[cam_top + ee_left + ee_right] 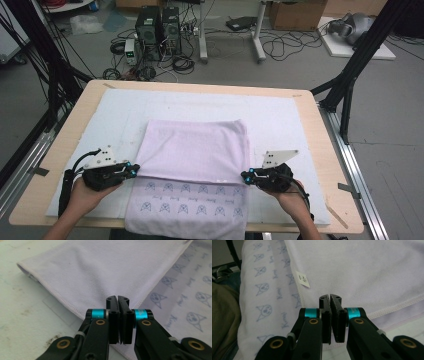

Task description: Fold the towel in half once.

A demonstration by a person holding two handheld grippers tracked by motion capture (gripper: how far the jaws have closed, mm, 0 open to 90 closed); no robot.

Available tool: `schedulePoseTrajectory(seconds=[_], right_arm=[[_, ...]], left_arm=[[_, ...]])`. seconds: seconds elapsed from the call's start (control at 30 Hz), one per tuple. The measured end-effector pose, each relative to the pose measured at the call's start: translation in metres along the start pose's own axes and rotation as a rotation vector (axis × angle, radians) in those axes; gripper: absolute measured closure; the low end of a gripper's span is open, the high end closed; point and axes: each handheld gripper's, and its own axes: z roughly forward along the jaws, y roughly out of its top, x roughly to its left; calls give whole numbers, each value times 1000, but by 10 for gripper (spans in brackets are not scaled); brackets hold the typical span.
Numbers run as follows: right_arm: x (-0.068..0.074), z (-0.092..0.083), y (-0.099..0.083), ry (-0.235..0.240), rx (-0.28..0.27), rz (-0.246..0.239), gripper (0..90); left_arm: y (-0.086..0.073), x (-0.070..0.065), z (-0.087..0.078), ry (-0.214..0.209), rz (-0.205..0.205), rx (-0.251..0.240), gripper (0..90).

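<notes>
Towel (195,155), soft lilac, folded rectangular over its printed half; left gripper (134,170) and right gripper (245,176) closed, empty.

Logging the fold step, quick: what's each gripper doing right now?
Left gripper: closed, holding nothing, above the towel's edge.
Right gripper: closed, holding nothing.

It's a light wood table (320,145) with a big white mat (280,120) covering most of the top, wood showing round the edges. On the mat there's a pale lilac towel (195,150), folded over itself, and its printed near end (185,210) hangs off the front edge.
</notes>
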Motion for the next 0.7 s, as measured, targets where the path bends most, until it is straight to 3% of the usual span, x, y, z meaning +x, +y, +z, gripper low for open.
schedulePoseTrajectory(seconds=[0.03,0.07,0.1,0.17,0.3,0.37,0.43,0.47,0.5,0.53,0.7], right_arm=[[0,0,0,0,0,0,843],[-1,2,-1,-3,4,4,792],[-6,5,-1,-11,12,17,719],[-11,11,-1,-23,23,14,655],[-17,21,-3,-5,53,29,615],[-18,27,-6,2,68,36,608],[-17,36,-10,0,114,17,664],[-16,37,-11,-5,109,15,729],[-16,37,-11,-5,109,15,729],[-16,37,-10,12,108,10,849],[-14,29,-6,15,80,5,870]], left_arm=[[0,0,0,0,0,0,751],[-1,1,2,0,-5,8,751],[-3,3,4,-2,-9,16,666],[-5,6,10,1,-21,36,606],[-11,8,23,-14,-22,68,612],[-13,6,30,-27,-15,84,660],[-15,3,36,-24,-1,79,775],[-15,3,36,-24,-1,79,829],[-14,3,36,-30,-3,84,829],[-12,3,37,-30,0,87,868],[-4,2,26,-25,-2,57,876]])
